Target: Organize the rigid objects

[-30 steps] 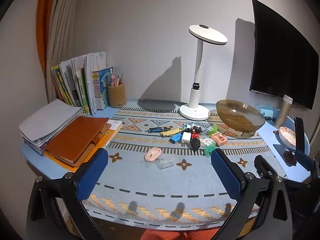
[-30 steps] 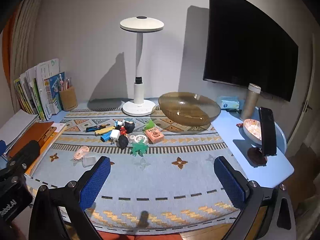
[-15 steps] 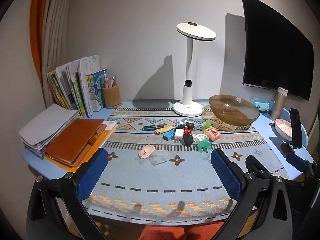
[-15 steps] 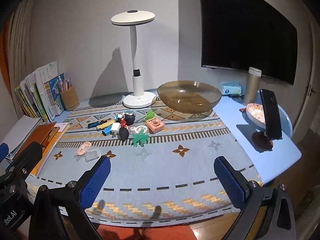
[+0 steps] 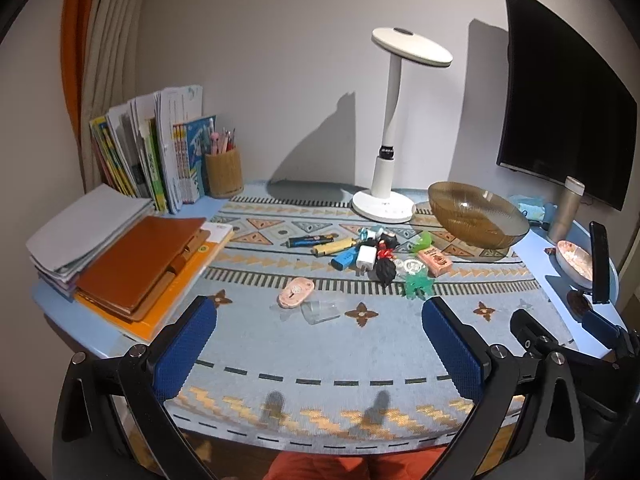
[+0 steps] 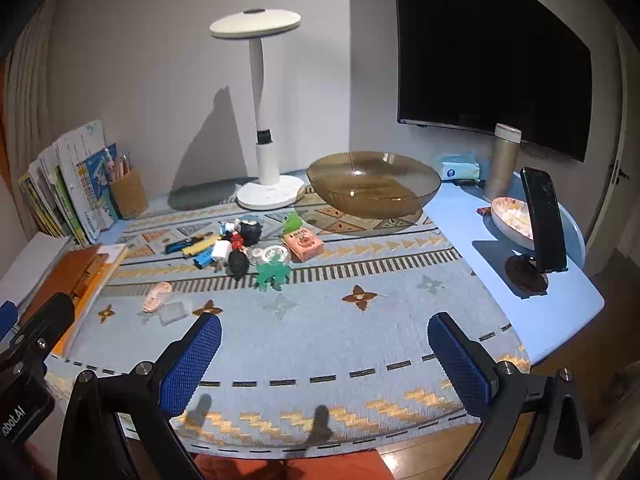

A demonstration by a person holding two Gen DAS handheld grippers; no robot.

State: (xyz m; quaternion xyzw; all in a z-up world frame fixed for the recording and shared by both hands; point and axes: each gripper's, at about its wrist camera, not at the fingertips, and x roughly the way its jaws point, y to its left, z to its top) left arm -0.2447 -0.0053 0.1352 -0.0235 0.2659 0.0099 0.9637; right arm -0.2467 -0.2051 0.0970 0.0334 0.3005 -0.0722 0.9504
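A cluster of small rigid objects (image 5: 376,256) lies mid-table on the patterned blue mat: a white charger (image 5: 366,257), yellow and blue lighters, a black figure, a green toy (image 5: 418,283), a pink box (image 5: 435,260). A pink case (image 5: 295,291) and a clear piece (image 5: 320,312) lie nearer. An empty amber glass bowl (image 5: 478,214) stands behind; it also shows in the right wrist view (image 6: 374,184). My left gripper (image 5: 320,354) and right gripper (image 6: 326,362) are both open and empty, above the mat's front edge, well short of the cluster (image 6: 248,250).
A white desk lamp (image 5: 390,136) stands at the back. Books, a pen cup (image 5: 223,172) and a brown notebook stack (image 5: 132,264) fill the left. A phone on a stand (image 6: 542,224), a shell dish, a tumbler and a wall monitor (image 6: 488,48) are on the right.
Both grippers shifted slightly over the front edge; the views drifted and the cluster looks a little nearer than half a second ago. Both stayed open. No object moved.
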